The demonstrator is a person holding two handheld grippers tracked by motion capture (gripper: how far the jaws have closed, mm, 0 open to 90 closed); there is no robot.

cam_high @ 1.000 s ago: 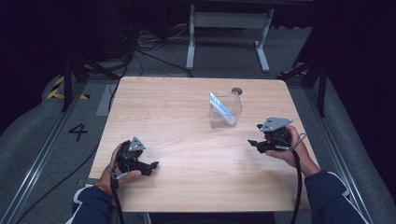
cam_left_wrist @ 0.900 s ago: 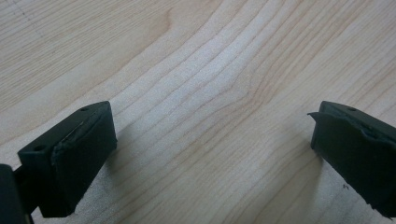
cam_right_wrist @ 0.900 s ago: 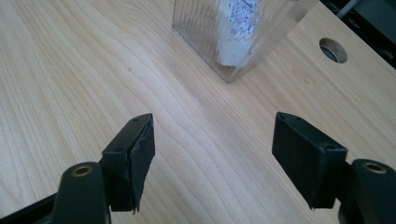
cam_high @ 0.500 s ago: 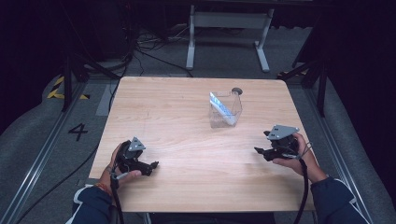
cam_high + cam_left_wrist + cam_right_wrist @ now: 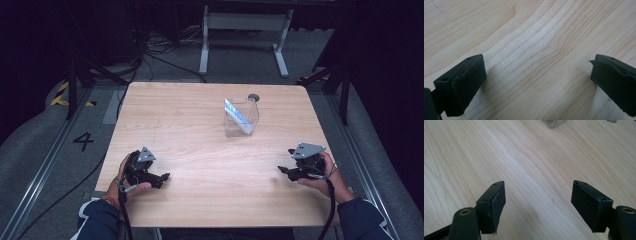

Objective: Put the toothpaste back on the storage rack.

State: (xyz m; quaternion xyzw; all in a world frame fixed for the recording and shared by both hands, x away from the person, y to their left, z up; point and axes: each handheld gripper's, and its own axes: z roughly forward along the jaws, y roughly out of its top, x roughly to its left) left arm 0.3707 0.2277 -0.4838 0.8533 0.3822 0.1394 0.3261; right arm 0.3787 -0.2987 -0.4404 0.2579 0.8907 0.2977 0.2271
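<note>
Container [image 5: 241, 117], clear plastic, sits on the wooden counter [image 5: 200, 125] right of centre toward the far edge, with a white-and-blue item leaning inside it; any print on that item is too small to read. Small dark round object [image 5: 253, 97] lies on the counter just behind the container.

Only legible writing: a "4" [image 5: 83, 141] on the floor left of the counter, near the yellow-black hazard tape [image 5: 65, 95].

Left to right:
- Left gripper [image 5: 162, 177] at the near-left of the counter, held in the left hand [image 5: 127, 175]. Jaws spread wide with bare wood between them, nothing gripped; they point toward the counter middle. Container is well apart from it, farther across and to the right.
- Right gripper [image 5: 282, 171] at the near-right, held in the right hand [image 5: 325, 175]. Its jaws have just been opening; they stand apart with nothing between them, pads [image 5: 499, 197] over bare wood. Container is well apart, farther back and slightly left of it. In the right gripper view a corner of the container [image 5: 552, 123] shows at the top edge, past the jaw tips.

Cables trail from both grippers off the near edge.
</note>
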